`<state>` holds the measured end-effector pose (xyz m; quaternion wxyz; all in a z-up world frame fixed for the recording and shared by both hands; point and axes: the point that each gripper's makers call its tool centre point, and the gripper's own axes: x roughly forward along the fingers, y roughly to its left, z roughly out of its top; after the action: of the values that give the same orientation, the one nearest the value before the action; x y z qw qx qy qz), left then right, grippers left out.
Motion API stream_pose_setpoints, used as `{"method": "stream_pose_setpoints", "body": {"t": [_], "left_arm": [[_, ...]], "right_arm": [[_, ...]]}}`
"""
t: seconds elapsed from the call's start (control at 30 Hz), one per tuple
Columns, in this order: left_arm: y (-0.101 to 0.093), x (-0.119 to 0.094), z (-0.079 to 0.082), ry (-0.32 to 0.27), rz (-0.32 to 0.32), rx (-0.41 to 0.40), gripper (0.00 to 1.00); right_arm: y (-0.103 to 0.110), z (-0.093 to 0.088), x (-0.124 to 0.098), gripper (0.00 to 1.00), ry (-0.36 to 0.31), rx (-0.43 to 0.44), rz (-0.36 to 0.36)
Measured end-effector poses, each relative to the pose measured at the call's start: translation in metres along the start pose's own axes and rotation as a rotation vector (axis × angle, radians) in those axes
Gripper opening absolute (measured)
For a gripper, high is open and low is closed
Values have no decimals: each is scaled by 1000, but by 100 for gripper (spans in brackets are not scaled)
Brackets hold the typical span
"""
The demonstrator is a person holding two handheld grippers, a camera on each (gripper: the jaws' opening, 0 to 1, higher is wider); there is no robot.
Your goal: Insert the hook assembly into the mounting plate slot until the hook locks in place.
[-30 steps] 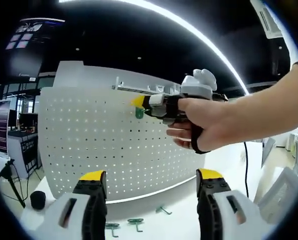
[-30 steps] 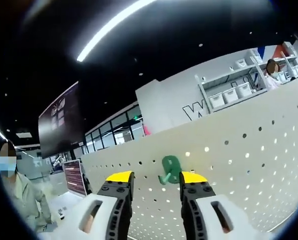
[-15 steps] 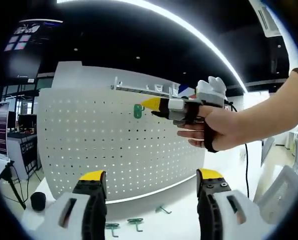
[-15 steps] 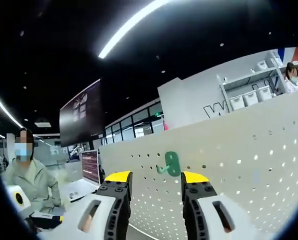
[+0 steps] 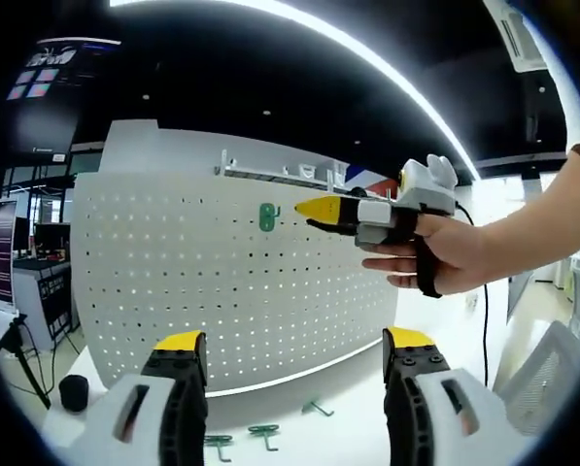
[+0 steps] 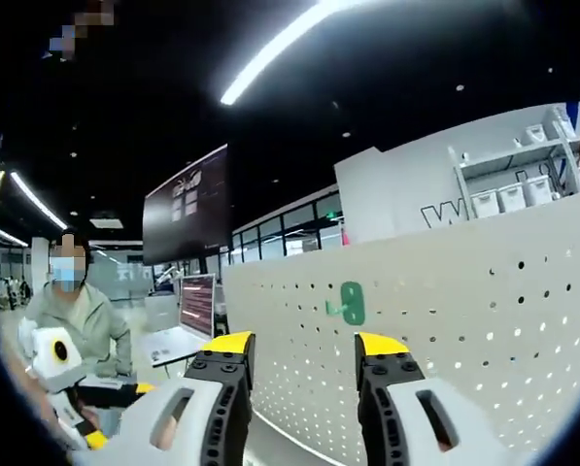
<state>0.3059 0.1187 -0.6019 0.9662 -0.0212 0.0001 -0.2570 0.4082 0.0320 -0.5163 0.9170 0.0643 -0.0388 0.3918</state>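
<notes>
Green hook [image 5: 269, 216] sits on the white pegboard [image 5: 173, 291], upper row, hanging on its own with nothing gripping it. Same hook in right gripper view [image 6: 351, 303], flat against the board.

Change: right tool [image 5: 314, 210] was at the hook a second ago; now it has backed off to the right of it, clear gap between tip and hook, jaws look closed and empty. Hook stayed put after release, so I judge the insertion done and probably locked.

Left tool [image 5: 291, 351] hangs below the hook, jaws wide, empty.

Spare green hooks [image 5: 260, 434] lie on the worktop [image 5: 338, 427] at the pegboard's foot. Nothing blocks the hook. A seated person [image 6: 76, 325] is left of the pegboard.
</notes>
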Motion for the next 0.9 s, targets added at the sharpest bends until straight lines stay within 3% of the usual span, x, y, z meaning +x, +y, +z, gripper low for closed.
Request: {"method": "stream_pose_setpoints", "body": {"t": [0.5,0.9], "left_arm": [[-2,0,0,5,-16,2,76],[3,-1,0,9,-10,2,76]], "right_arm": [[1,-24,-54,44,64,-17,28],[-4,-41,-91,47,99,-13,-2]]}}
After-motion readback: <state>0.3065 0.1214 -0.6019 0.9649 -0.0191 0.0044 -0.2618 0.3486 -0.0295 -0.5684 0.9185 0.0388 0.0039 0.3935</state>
